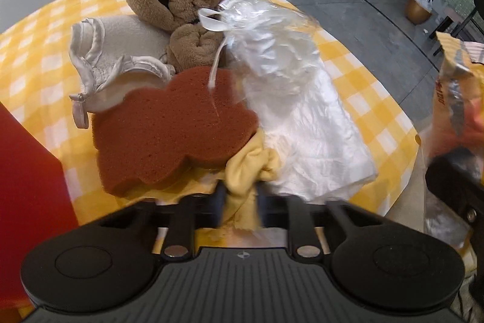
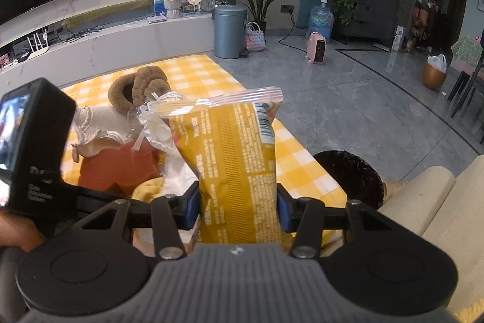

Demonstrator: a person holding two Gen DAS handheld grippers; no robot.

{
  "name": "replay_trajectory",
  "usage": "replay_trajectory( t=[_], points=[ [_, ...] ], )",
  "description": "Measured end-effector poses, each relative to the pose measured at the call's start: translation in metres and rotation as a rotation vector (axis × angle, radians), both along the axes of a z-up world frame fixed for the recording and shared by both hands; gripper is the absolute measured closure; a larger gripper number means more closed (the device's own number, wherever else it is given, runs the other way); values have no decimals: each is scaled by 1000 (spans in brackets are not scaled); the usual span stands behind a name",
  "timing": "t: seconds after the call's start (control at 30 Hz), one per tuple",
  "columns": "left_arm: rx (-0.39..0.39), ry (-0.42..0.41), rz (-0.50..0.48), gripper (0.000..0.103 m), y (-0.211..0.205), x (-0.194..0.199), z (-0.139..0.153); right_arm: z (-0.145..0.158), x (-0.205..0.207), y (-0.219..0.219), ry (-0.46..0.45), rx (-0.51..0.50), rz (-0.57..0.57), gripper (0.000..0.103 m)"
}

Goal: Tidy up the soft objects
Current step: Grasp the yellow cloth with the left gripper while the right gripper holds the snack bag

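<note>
Both tools angled down, gripping.

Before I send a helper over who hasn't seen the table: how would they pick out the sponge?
On the yellow checked tablecloth, find the pile of soft things. The sponge lies flat at its near side, left of the white plastic bag. It alone is rust-brown, porous, with a wavy outline.

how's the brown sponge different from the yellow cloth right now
The sponge is rust brown, thick, with a lobed outline; the cloth is pale yellow, thin and bunched. The sponge lies flat and free on the checked tablecloth; the cloth is pinched in the left gripper. The sponge looks far bigger than the visible part of the cloth. Both are soft and sit side by side in the pile.
</note>
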State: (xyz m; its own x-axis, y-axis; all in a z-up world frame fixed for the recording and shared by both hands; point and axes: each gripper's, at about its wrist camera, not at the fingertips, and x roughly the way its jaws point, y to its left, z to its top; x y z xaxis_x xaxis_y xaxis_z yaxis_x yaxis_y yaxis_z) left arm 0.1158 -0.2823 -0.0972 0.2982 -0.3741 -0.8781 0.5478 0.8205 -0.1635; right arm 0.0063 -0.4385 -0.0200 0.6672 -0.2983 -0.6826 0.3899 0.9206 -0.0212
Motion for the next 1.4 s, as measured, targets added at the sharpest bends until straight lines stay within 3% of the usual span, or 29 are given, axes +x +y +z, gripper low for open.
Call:
replay_trajectory(
  t=[0.4, 0.6, 0.67, 0.9, 1.07, 1.13, 1.2, 1.33, 1.4],
  points=[
    [1, -44, 20, 93, 25, -11, 45, -2, 6, 0, 15, 0, 7, 54],
    [29, -50, 43, 84, 27, -6, 45, -5, 6, 0, 22, -5, 10, 54],
    [45, -59, 64, 101, 30, -5, 42, -3, 6, 0, 21, -6, 13, 54],
    [34, -74, 83, 101, 38, -7, 47, -4, 6, 0, 16, 4, 28, 54],
    [122, -154, 66, 100, 43, -25, 70, -5, 6, 2, 24, -1, 34, 54],
    [68, -172, 70, 100, 52, -30, 86, -4, 6, 2, 23, -2, 34, 54],
    [44, -184, 45, 99, 56, -32, 97, -4, 6, 1, 23, -3, 34, 54],
    [108, -236, 0, 92, 51, -32, 102, -5, 7, 3, 29, -1, 43, 54],
    [145, -223, -19, 78, 46, -31, 97, -5, 7, 4, 29, -1, 47, 54]
  ],
)
